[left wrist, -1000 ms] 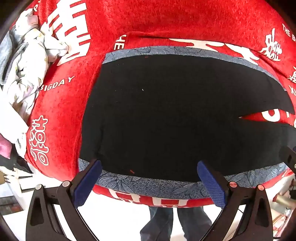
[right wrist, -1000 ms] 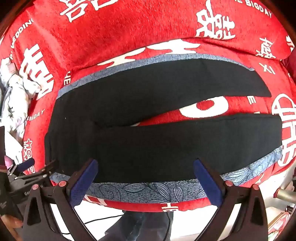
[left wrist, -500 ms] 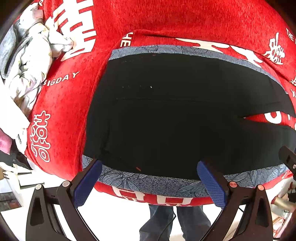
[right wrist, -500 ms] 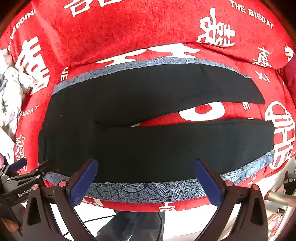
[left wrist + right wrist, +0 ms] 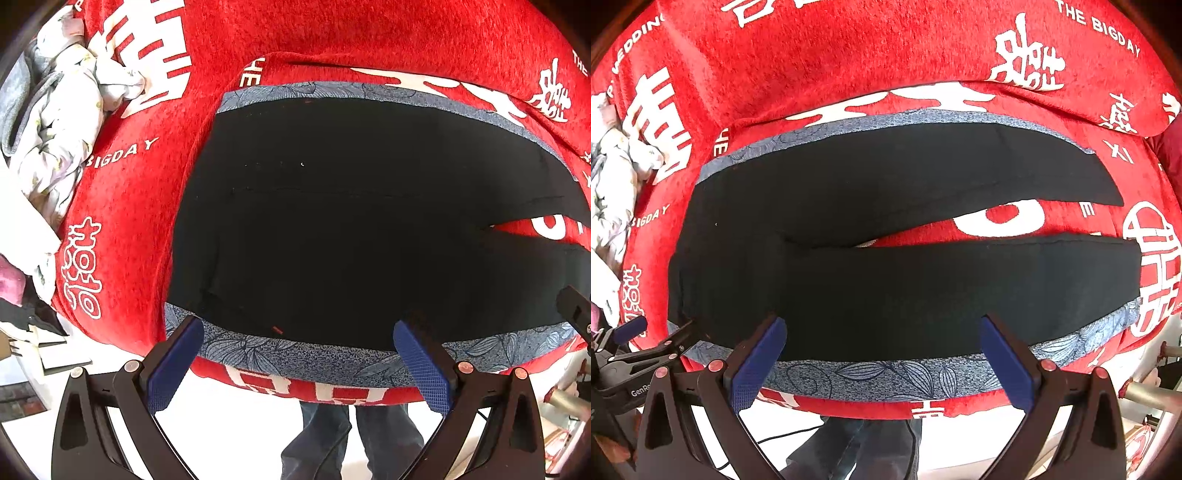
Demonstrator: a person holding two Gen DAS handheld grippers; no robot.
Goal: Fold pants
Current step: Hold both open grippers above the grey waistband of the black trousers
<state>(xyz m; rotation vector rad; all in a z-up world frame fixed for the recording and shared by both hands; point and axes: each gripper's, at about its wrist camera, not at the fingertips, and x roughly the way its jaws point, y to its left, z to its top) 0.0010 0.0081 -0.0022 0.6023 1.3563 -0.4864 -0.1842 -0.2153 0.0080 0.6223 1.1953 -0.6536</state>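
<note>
Pants (image 5: 886, 280) lie spread flat, legs apart, on the red blanket (image 5: 849, 44), and both the left hand-held gripper (image 5: 295, 363) and right hand-held gripper (image 5: 882, 360), jaws wide and empty, have crept closer to the near edge over the last second, so first grab looks imminent.

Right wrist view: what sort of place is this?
Probably a home room, on a bed or padded table: black pants lie on a red wedding-print blanket, with crumpled laundry piled at one side.
</note>
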